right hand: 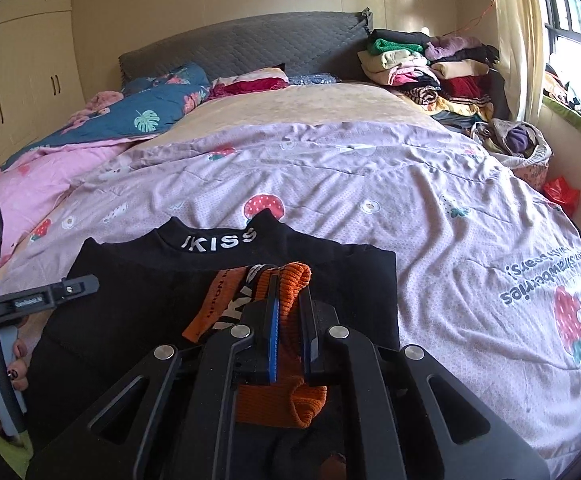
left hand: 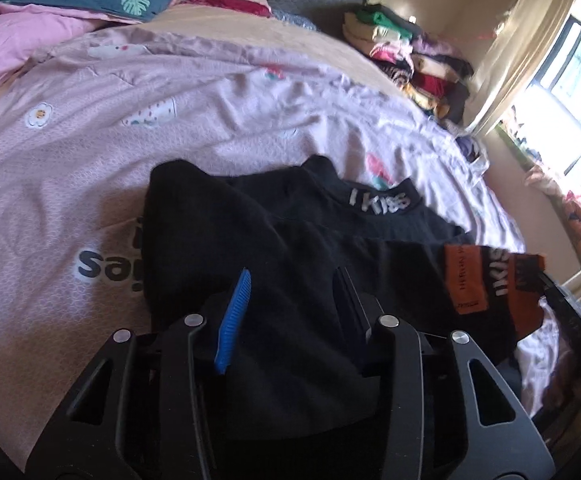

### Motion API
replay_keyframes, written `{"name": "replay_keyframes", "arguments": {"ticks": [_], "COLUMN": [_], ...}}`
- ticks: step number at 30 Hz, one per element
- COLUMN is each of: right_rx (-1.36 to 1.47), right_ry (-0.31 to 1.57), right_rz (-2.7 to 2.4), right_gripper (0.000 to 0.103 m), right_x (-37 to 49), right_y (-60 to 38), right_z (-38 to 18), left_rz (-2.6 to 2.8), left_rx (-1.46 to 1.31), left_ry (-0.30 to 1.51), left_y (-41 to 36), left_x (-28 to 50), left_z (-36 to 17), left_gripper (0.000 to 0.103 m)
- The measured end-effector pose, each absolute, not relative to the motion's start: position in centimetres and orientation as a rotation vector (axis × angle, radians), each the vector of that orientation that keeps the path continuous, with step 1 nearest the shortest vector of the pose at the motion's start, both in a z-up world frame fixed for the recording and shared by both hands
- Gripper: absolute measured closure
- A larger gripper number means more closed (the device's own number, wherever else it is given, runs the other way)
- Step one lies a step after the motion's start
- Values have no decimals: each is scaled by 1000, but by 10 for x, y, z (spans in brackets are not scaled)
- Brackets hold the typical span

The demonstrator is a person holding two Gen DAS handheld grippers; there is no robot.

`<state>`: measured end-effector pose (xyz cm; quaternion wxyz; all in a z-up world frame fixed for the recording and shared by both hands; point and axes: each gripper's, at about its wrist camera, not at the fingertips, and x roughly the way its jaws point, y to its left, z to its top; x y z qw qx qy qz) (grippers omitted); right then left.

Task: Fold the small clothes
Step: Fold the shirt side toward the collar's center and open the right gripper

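- A bed (right hand: 298,100) with a grey quilted headboard (right hand: 242,46) carries everything
- A lilac strawberry-print sheet (right hand: 370,184) is spread over most of it, wrinkled
- A black top (right hand: 130,280) with white lettering on its collar lies flat on the sheet's near part
- A pink and teal quilt (right hand: 90,136) is bunched at the left
- A stack of folded clothes (right hand: 430,68) sits at the far right corner
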<state>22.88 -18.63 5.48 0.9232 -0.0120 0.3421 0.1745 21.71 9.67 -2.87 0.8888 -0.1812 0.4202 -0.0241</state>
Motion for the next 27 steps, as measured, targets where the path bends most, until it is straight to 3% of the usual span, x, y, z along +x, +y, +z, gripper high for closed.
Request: {"name": "replay_keyframes", "arguments": {"ticks": [15, 17, 22, 27], "right_rx": [28, 18, -8, -53], "right_ry": [778, 794, 852, 904], "right_rz": [289, 340, 471, 479], "right_gripper": [87, 77, 76, 68], "right_x": [224, 221, 214, 215], "right_y": [-192, -180, -143, -133], "right_z": [37, 36, 26, 13], "left_rz": [18, 14, 12, 18], "left_rx": [-393, -400, -405, -396], "left_ry": [897, 895, 894, 891], "left_y": [113, 114, 115, 114], "left_x": [211, 211, 210, 210], "left_z": [-48, -48, -48, -47], "left_gripper": [70, 70, 70, 70]}}
